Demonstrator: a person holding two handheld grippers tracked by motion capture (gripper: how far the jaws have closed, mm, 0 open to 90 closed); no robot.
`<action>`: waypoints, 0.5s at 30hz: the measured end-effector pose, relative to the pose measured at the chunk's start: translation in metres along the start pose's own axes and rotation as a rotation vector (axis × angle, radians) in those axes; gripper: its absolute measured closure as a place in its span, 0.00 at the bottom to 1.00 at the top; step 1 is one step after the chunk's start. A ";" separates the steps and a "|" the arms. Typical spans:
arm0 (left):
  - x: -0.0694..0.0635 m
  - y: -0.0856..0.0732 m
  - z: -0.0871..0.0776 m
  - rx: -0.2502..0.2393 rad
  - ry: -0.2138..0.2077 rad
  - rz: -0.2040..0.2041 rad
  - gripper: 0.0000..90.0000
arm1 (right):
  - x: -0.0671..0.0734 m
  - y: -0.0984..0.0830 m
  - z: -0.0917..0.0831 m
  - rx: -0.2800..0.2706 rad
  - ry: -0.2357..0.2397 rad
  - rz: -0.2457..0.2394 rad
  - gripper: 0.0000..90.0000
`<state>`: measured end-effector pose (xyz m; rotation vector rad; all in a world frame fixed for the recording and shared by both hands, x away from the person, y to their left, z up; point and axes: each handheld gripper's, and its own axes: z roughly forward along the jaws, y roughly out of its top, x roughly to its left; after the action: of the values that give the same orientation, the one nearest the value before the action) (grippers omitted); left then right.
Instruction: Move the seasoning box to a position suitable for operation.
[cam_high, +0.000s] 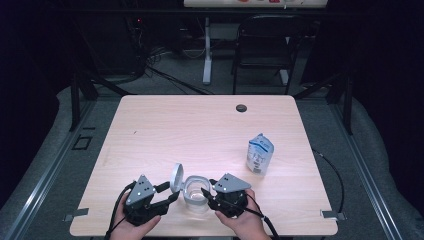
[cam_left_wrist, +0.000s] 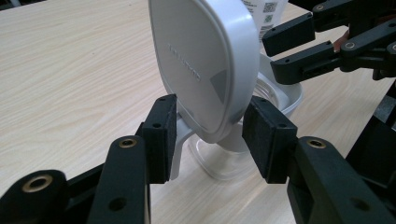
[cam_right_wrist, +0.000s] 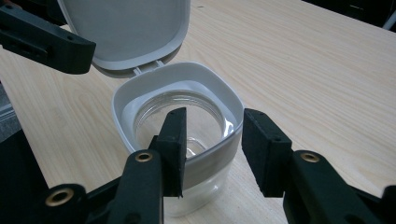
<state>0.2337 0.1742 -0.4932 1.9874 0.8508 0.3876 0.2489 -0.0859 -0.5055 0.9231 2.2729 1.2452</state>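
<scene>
A clear tub (cam_high: 196, 198) with a white rim (cam_right_wrist: 126, 121) stands near the table's front edge. Its hinged white lid (cam_high: 176, 177) is swung up and open. My left gripper (cam_high: 171, 192) holds that lid (cam_left_wrist: 201, 60) upright, with a pad pressed on each side edge low down near the hinge (cam_left_wrist: 210, 135). My right gripper (cam_high: 207, 187) sits at the tub's right corner. Its jaws are apart (cam_right_wrist: 212, 140): one reaches over the rim into the mouth, the other stands by the outer wall. The tub looks empty. In the left gripper view the right gripper (cam_left_wrist: 280, 51) shows beyond the lid.
A white and blue pouch (cam_high: 260, 153) stands upright to the right of the tub, well apart from it. A dark cable hole (cam_high: 241, 108) sits near the table's far edge. Beyond the table are a black folding chair (cam_high: 265, 45) and a white desk leg (cam_high: 206, 50).
</scene>
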 end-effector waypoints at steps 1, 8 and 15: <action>0.001 0.000 -0.001 -0.003 0.003 0.000 0.62 | 0.000 0.000 0.000 0.002 -0.001 -0.001 0.68; 0.002 -0.001 -0.002 -0.007 0.001 -0.001 0.62 | 0.000 0.000 0.000 0.007 -0.003 -0.005 0.68; 0.002 0.000 -0.005 -0.020 0.002 -0.008 0.59 | 0.000 0.000 0.000 0.005 -0.006 -0.004 0.67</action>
<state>0.2319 0.1791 -0.4907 1.9655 0.8522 0.3919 0.2490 -0.0855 -0.5054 0.9223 2.2733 1.2337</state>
